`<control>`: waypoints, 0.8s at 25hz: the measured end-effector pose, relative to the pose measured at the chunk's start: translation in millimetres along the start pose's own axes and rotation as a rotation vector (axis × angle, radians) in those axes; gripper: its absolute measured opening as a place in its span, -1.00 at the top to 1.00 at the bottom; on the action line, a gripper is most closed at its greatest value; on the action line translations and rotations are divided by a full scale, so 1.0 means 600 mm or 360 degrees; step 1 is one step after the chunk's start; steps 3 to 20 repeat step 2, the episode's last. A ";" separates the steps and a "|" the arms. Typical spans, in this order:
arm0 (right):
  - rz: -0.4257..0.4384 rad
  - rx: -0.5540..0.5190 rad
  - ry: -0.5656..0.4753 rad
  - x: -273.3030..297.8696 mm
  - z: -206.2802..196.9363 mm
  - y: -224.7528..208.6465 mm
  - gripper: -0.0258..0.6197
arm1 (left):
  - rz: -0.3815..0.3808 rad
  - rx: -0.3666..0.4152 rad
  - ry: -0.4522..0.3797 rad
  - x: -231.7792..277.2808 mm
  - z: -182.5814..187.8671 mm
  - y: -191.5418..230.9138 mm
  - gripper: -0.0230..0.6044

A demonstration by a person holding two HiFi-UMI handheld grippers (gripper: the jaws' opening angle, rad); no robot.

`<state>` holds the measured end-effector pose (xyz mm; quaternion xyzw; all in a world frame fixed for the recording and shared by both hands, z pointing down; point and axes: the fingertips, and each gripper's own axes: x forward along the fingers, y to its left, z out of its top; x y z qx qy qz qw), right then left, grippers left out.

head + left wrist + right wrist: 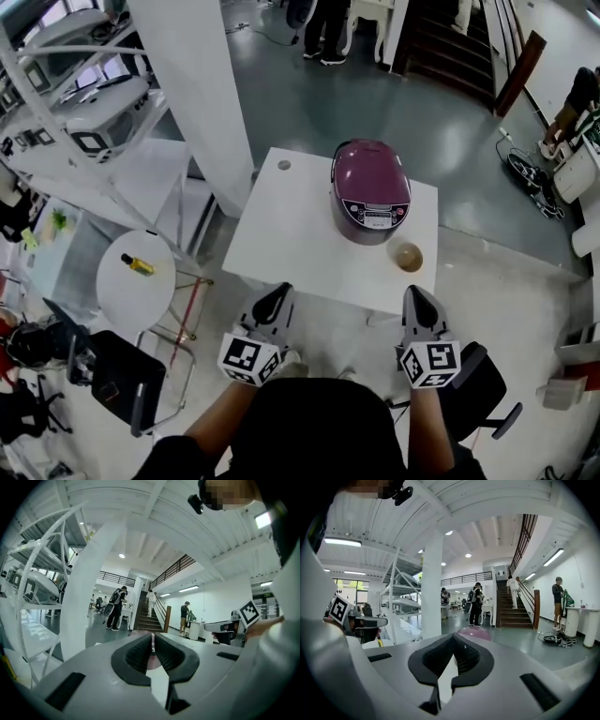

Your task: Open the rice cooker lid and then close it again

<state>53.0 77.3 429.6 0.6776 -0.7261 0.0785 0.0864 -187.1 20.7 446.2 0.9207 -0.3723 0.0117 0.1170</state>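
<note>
Purple rice cooker [371, 190] sits lid-down on a white bench [281, 234], untouched

The left hand-held gripper [275, 298] and the right hand-held gripper [418, 300] hover at the bench's near edge, each with its jaws pressed together on nothing, both pointing toward the far side. The rice cooker stands on the far right part of the bench, well apart from both, with a small bowl [407, 256] just beside it on the near right. A round table [122, 295] bearing a yellow bottle [138, 265] stands off to the left
</note>
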 end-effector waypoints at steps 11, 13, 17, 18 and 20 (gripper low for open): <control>0.0001 -0.0008 0.0006 0.003 0.003 0.005 0.93 | -0.0030 -0.0007 0.0003 -0.002 0.000 -0.001 0.87; 0.0001 -0.0008 0.0006 0.003 0.003 0.005 0.93 | -0.0030 -0.0007 0.0003 -0.002 0.000 -0.001 0.87; 0.0001 -0.0008 0.0006 0.003 0.003 0.005 0.93 | -0.0030 -0.0007 0.0003 -0.002 0.000 -0.001 0.87; 0.0001 -0.0008 0.0006 0.003 0.003 0.005 0.93 | -0.0030 -0.0007 0.0003 -0.002 0.000 -0.001 0.87; 0.0001 -0.0008 0.0006 0.003 0.003 0.005 0.93 | -0.0030 -0.0007 0.0003 -0.002 0.000 -0.001 0.87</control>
